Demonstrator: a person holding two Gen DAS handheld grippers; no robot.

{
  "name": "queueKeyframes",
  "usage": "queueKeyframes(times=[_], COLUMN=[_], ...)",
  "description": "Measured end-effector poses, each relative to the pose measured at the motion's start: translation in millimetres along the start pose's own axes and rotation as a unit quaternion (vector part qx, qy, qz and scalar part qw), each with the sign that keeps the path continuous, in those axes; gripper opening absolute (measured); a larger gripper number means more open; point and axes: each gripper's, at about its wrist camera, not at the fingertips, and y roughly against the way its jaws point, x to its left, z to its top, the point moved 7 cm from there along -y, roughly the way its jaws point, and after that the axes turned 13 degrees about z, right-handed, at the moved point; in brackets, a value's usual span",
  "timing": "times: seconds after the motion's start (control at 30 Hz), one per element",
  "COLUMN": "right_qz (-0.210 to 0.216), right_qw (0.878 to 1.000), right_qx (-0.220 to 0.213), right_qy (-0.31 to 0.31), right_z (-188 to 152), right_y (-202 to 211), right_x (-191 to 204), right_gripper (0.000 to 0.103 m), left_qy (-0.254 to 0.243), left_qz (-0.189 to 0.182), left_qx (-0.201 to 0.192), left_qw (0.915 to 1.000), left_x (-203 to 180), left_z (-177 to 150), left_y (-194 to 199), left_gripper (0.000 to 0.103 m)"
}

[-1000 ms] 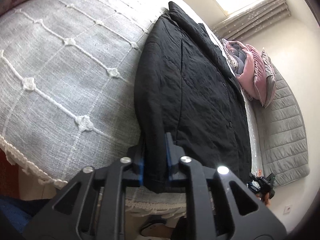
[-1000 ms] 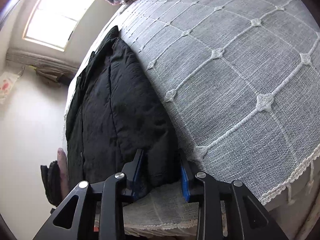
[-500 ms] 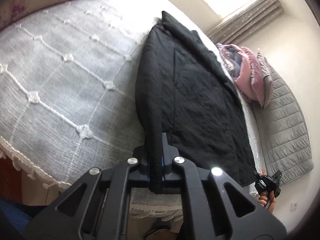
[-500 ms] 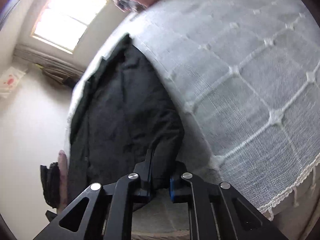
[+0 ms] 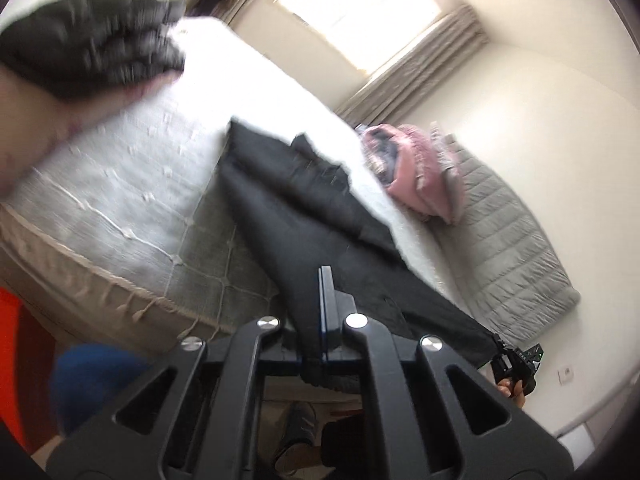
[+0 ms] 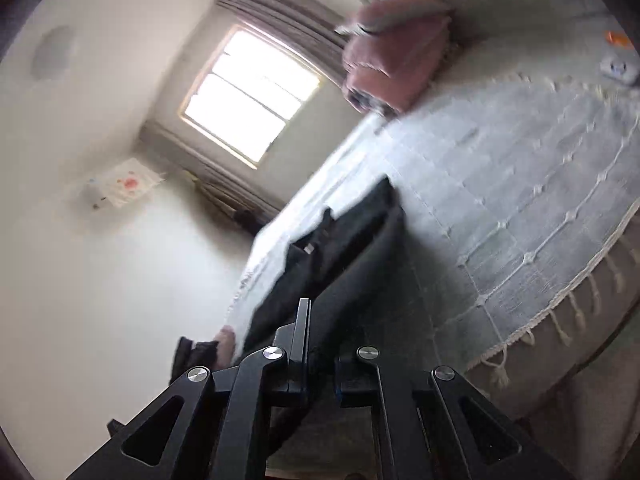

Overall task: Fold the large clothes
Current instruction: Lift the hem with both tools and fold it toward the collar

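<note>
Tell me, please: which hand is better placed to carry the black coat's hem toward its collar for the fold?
Neither alone. The left gripper and the right gripper are each shut on one corner of the black coat's hem, which is raised off the bed. Both are placed alike, so they should probably move together.

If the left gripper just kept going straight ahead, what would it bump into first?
Probably the black coat the left gripper already pinches: it stretches ahead, with the bed beneath. Depth is unclear.
</note>
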Motion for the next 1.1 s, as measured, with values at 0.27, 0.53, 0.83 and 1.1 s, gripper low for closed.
queueKeyframes(times=[0.27, 0.53, 0.83, 1.1], right_qz=[0.042, 0.055, -0.088, -0.233], right_qw=[0.995, 0.997, 0.994, 0.971], right_qx=[-0.039, -0.03, 0.009, 0.021], right_qy=[0.087, 0.048, -0.065, -0.045], right_z=[12, 74, 137, 119], right_y=[50, -79, -261, -272], right_x=[86, 56, -84, -184], right_gripper=[0.007, 0.007, 0.03, 0.079], left_qy=[-0.045, -0.002, 0.071, 0.131], left_qz=[-0.019, 0.009, 0.077, 0.139], left_qx=[-0.071, -0.045, 0.115, 0.135], left_qw=[0.9963, 0.9989, 0.9878, 0.9723], left_x=[-15, -31, -14, 59], left_z=[12, 97, 173, 160], left_y=[75, -7, -242, -292], left_gripper=[0.007, 0.007, 0.015, 0.019])
